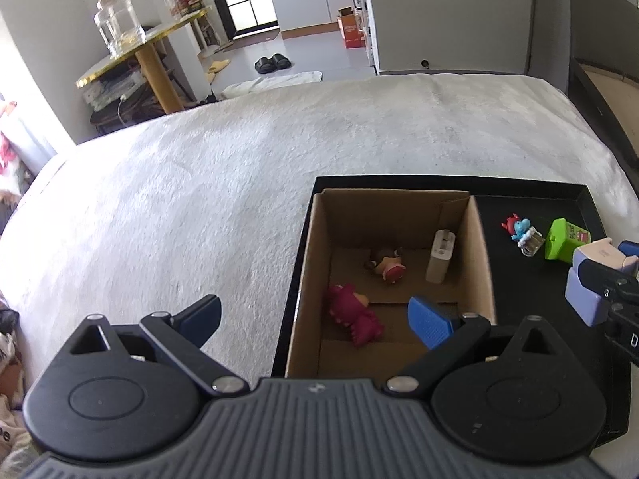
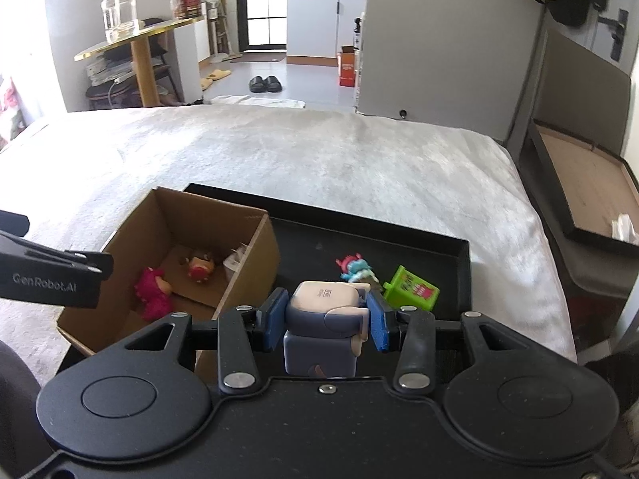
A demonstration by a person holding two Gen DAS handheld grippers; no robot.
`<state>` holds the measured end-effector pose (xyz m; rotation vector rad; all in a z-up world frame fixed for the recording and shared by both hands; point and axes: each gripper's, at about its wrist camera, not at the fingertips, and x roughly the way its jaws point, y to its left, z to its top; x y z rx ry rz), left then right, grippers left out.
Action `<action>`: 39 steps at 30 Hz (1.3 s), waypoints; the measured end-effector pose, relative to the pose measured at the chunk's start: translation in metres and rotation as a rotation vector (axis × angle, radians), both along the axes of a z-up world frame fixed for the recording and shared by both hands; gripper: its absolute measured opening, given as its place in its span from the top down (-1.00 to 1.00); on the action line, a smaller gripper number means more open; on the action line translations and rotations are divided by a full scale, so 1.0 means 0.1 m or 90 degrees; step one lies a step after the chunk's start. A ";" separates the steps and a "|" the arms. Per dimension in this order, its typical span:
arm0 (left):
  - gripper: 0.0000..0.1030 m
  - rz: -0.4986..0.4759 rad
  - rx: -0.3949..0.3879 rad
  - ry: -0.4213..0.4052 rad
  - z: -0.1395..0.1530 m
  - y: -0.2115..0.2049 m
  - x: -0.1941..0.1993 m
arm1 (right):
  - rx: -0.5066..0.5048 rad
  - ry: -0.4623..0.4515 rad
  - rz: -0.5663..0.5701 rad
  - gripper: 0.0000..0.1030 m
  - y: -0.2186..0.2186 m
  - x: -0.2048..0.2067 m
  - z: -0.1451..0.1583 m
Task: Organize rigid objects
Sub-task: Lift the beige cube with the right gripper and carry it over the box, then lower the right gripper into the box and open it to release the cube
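A cardboard box (image 1: 395,207) (image 2: 255,255) stands in the left part of a black tray (image 1: 531,191) (image 2: 359,231) on the bed. Inside it lie a pink dinosaur toy (image 1: 353,317) (image 2: 153,293), a small brown and pink figure (image 1: 386,265) (image 2: 201,266) and a white charger (image 1: 438,255) (image 2: 235,260). My right gripper (image 2: 325,319) is shut on a lavender and grey block figure (image 2: 323,325) (image 1: 593,279), held above the tray to the right of the box. My left gripper (image 1: 315,319) stands open over the box's near left wall, nothing between its fingers. On the tray floor lie a blue and red toy (image 1: 519,229) (image 2: 353,266) and a green toy bin (image 1: 565,239) (image 2: 411,289).
The grey blanket (image 1: 239,183) (image 2: 319,159) spreads wide left of and beyond the tray. A gold-topped side table (image 1: 139,52) (image 2: 135,40) with a glass jar (image 1: 118,24) stands past the bed's far left. A flat open box (image 2: 587,195) lies beside the bed's right edge.
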<state>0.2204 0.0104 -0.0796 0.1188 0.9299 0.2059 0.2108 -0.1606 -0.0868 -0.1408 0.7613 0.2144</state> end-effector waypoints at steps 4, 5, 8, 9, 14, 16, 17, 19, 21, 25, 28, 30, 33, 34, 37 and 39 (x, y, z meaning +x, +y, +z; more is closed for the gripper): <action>-0.93 0.013 -0.013 -0.005 -0.03 0.14 -0.01 | -0.008 -0.004 0.016 0.18 0.15 0.04 0.04; -0.93 0.014 -0.014 -0.005 -0.04 0.17 -0.01 | -0.010 -0.005 0.021 0.18 0.20 0.06 0.05; -0.91 0.018 -0.028 0.000 -0.07 0.28 0.01 | -0.013 -0.009 0.032 0.18 0.32 0.09 0.09; -0.91 0.020 -0.033 0.001 -0.09 0.31 0.01 | -0.014 -0.010 0.036 0.18 0.36 0.10 0.09; -0.87 0.027 -0.056 0.007 -0.16 0.40 0.06 | -0.025 -0.008 0.057 0.18 0.56 0.14 0.08; -0.87 0.025 -0.056 0.006 -0.19 0.42 0.08 | -0.029 -0.007 0.065 0.18 0.64 0.15 0.07; -0.87 0.024 -0.058 0.005 -0.20 0.43 0.08 | -0.032 -0.006 0.070 0.18 0.68 0.16 0.06; -0.83 0.024 -0.067 0.006 -0.23 0.47 0.10 | -0.037 -0.002 0.080 0.18 0.76 0.18 0.05; -0.78 0.023 -0.078 0.007 -0.27 0.50 0.10 | -0.042 -0.001 0.093 0.18 0.84 0.19 0.03; -0.45 0.020 -0.102 0.008 -0.35 0.56 0.11 | -0.051 0.003 0.116 0.18 0.98 0.21 -0.01; -0.06 0.037 -0.134 0.026 -0.42 0.67 0.15 | -0.056 0.009 0.126 0.18 1.04 0.25 -0.06; 0.14 0.052 -0.154 0.029 -0.44 0.73 0.15 | -0.060 0.015 0.126 0.18 1.06 0.28 -0.10; 0.39 0.042 -0.152 0.032 -0.48 0.73 0.17 | -0.063 0.025 0.127 0.18 1.10 0.31 -0.15; 0.51 0.044 -0.169 0.037 -0.50 0.76 0.17 | -0.064 0.027 0.128 0.18 1.11 0.33 -0.17; 0.72 0.045 -0.192 0.041 -0.54 0.78 0.19 | -0.068 0.035 0.133 0.18 1.16 0.35 -0.22; 0.80 0.037 -0.197 0.040 -0.55 0.78 0.18 | -0.069 0.039 0.137 0.18 1.18 0.36 -0.25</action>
